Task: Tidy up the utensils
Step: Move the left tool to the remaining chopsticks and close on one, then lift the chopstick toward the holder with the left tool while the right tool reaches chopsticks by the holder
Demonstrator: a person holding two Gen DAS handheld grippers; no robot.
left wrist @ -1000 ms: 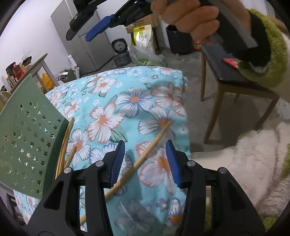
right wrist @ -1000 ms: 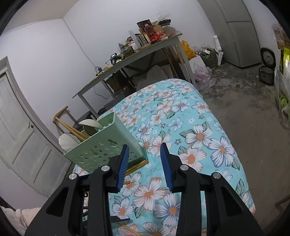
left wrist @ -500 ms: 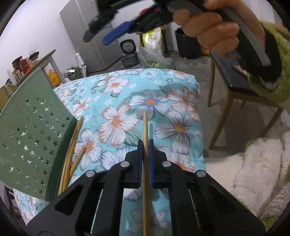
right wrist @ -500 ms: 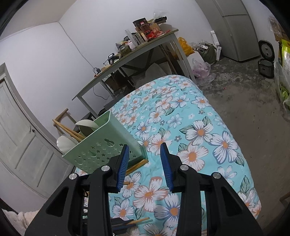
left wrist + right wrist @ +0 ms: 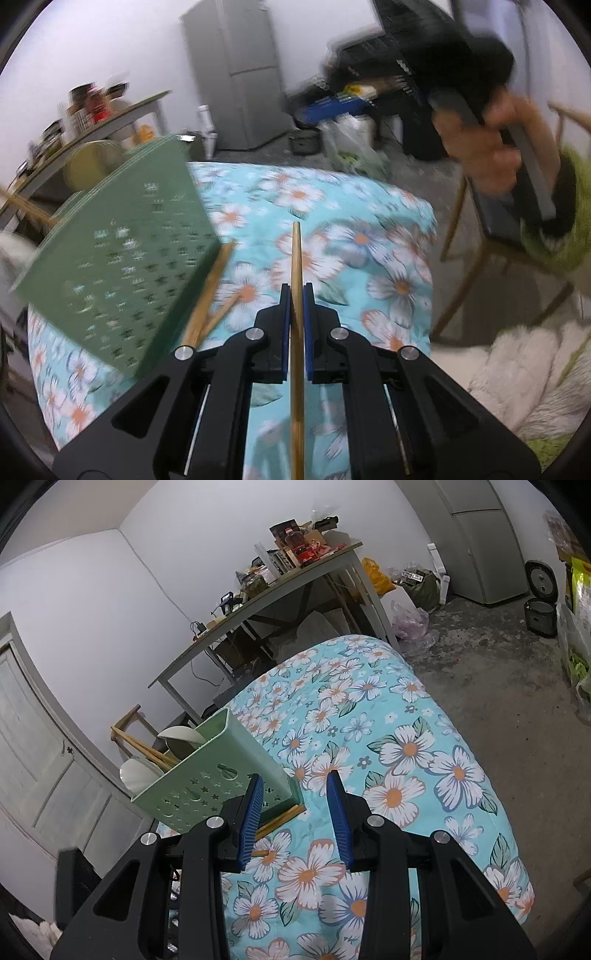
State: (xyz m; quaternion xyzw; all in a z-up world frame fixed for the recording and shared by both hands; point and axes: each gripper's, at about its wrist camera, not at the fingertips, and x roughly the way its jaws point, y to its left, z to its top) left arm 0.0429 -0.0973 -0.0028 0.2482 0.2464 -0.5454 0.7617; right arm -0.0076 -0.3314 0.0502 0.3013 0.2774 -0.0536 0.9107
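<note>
One bamboo chopstick (image 5: 296, 258) — light, stiff, apt to pivot — clamped mid-shaft in left tongs (image 5: 294, 295); right tongs (image 5: 295, 814) part-open, empty, near green utensil caddy (image 5: 221, 775).

a grey fridge (image 5: 480, 542), cluttered table (image 5: 258, 602), white door (image 5: 33, 753) and rice cooker (image 5: 541, 613) surround the floral cloth (image 5: 369, 738).

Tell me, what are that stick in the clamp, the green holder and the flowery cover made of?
The stick looks like bamboo or pale wood: tan, matte, faintly grained. The green holder looks like moulded plastic: smooth, even colour, with star and moon holes punched cleanly through. The flowery cover is cloth, probably quilted: soft rounded edges and slight puckering.
</note>
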